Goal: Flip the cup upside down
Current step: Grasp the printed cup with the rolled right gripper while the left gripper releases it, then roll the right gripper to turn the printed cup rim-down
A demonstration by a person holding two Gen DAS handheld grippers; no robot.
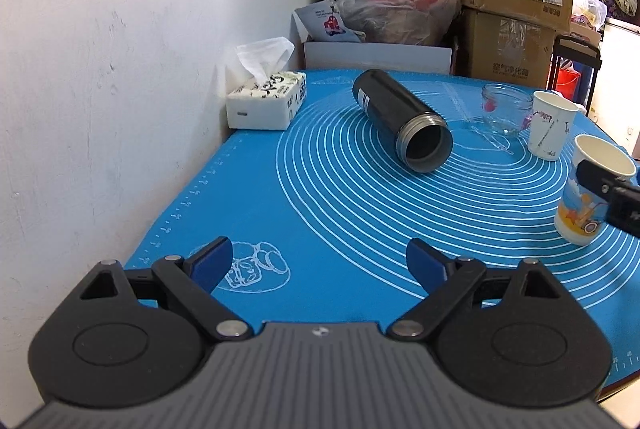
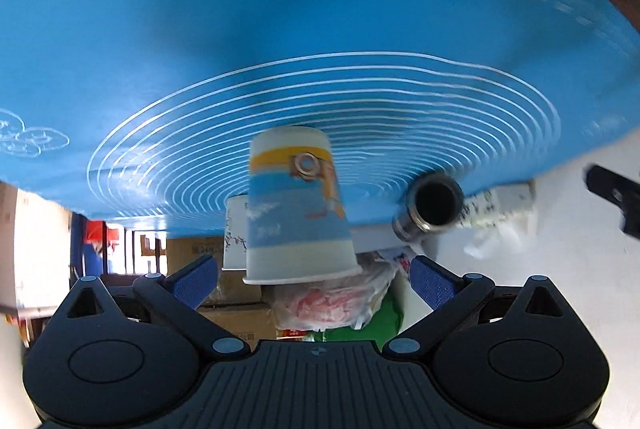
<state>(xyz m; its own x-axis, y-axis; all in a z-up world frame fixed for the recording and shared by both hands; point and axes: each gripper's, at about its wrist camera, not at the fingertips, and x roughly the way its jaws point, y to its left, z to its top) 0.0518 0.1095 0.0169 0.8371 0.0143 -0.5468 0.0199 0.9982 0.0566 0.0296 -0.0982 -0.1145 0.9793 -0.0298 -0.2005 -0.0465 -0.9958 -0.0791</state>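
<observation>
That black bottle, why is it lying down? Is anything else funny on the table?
The black bottle lies tipped on its side on the blue mat, open mouth showing, no lid on it. Nothing looks spilled. The paper cups and glass jar stand upright.

Both grippers: black linkage arms w/ silver rivets, blue fingers (image 1: 212,263), grey ribbed base.

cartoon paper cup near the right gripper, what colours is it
The cartoon paper cup is white with blue and yellow bands; clearest in the right wrist view.

Left wrist view faces the wall corner upright — right wrist view is inverted, near the shared cartoon cup (image 1: 588,197).
</observation>
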